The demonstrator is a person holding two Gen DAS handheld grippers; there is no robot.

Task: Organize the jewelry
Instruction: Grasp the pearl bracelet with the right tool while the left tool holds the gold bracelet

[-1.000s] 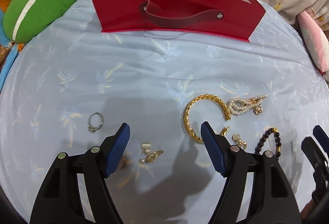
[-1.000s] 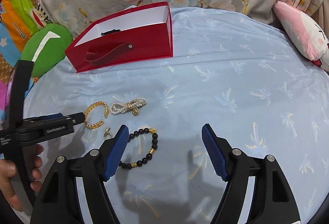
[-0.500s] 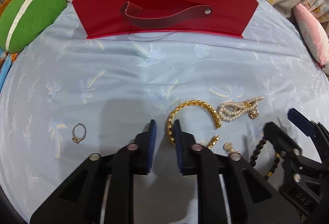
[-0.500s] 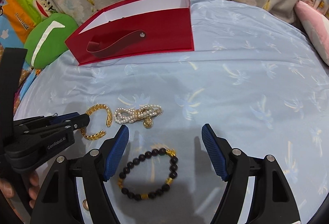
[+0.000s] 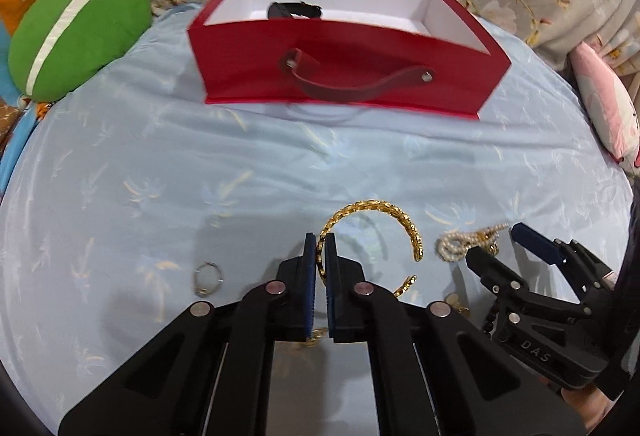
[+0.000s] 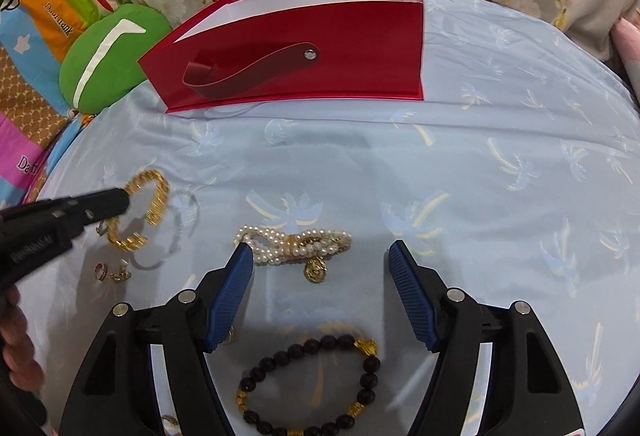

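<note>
A gold bangle (image 5: 384,209) hangs just above the blue sheet, with my left gripper (image 5: 319,242) shut on its rim. The right wrist view shows that bangle (image 6: 154,191) raised over its own shadow at the left gripper's tip (image 6: 124,199). My right gripper (image 6: 320,251) is closing. A pearl bracelet (image 6: 292,244) lies on the sheet between its fingertips, and the pads do not press it. A black bead bracelet (image 6: 312,384) lies further back between the fingers. The red box (image 5: 344,75) stands open at the back with a dark item (image 5: 294,9) inside.
A silver ring (image 5: 208,276) lies left of the left gripper. Small earrings (image 6: 120,274) and a ring (image 6: 100,270) sit under the bangle. A green cushion (image 5: 76,31) lies back left, a pink one (image 5: 604,107) at the right, floral fabric behind the box.
My left gripper shut on the gold bangle's rim and lifted it off the sheet. The right gripper slid from the black bead bracelet forward to the pearl bracelet, its jaws narrowing slightly.
</note>
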